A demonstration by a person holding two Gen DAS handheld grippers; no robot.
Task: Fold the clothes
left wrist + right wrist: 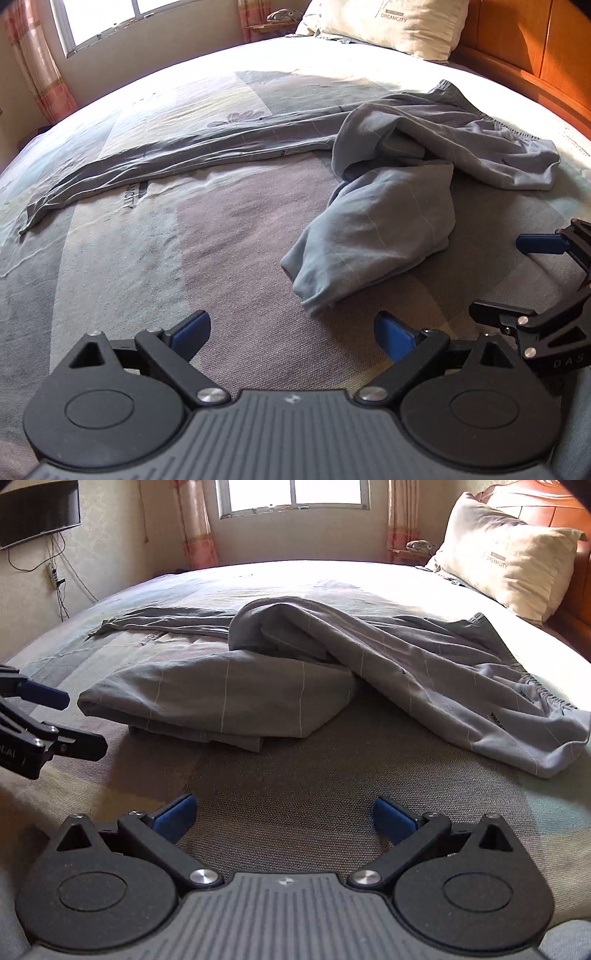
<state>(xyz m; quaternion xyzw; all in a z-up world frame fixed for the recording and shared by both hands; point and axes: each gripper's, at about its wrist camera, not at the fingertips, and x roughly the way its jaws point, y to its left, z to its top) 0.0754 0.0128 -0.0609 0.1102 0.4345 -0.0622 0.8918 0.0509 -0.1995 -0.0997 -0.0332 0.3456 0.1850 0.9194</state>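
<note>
We take the bed [295, 786] as our landmark: it fills the room, its cover [155, 266] a patchwork of grey, mauve and pale green blocks, sunlit along the far half. Beyond the bed's far left corner, a dark screen [40, 511] hangs on the wall with cables trailing below it. Behind the far edge of the bed, a window [295, 496] glows between pink checked curtains [194, 524]. Our left gripper [291, 334] hovers over the near part of the bed, its blue-tipped fingers spread wide and gripping nothing. On the middle of the bed lie the grey trousers [369, 672], thin pale lines crossing the cloth: one leg stretches flat toward the bed's left side, the other is doubled back in a loose heap toward us, and the waistband rests toward the bed's right side. Our right gripper [284, 814] waits over the near edge of the bed, also splayed open and empty, short of the cloth. At the bed's far right corner, a cream pillow [506, 557] leans against an orange wooden headboard [535, 40].
</note>
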